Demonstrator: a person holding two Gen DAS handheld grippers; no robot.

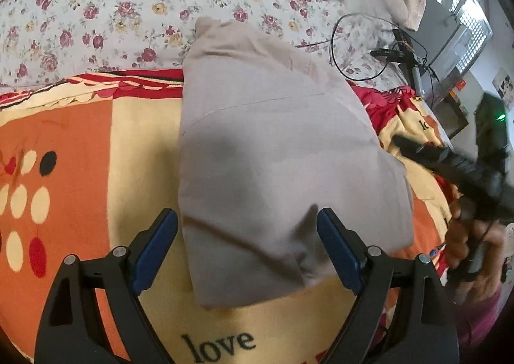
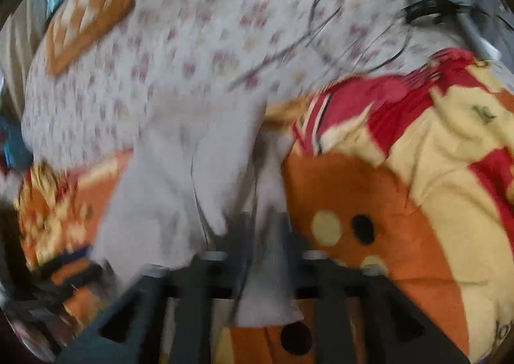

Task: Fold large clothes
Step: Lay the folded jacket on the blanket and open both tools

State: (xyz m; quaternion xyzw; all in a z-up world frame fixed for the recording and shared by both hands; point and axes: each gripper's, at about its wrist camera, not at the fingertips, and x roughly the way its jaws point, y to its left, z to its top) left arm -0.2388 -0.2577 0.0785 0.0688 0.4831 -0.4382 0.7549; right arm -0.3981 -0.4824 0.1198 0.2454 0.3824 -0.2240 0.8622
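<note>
Grey garment [image 1: 276, 151] lies long axis away from my left gripper [image 1: 247, 229] — fingers spread, empty, straddling its near end; right gripper [image 2: 257, 235] too blurred to tell.

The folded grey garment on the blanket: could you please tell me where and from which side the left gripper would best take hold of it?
Probably at the near corner of the folded grey garment, coming from the camera's side. That corner lies between the open fingers of the left gripper, with stacked layers forming a graspable edge against the patterned blanket. The far end tapers onto the floral sheet, further away.
</note>
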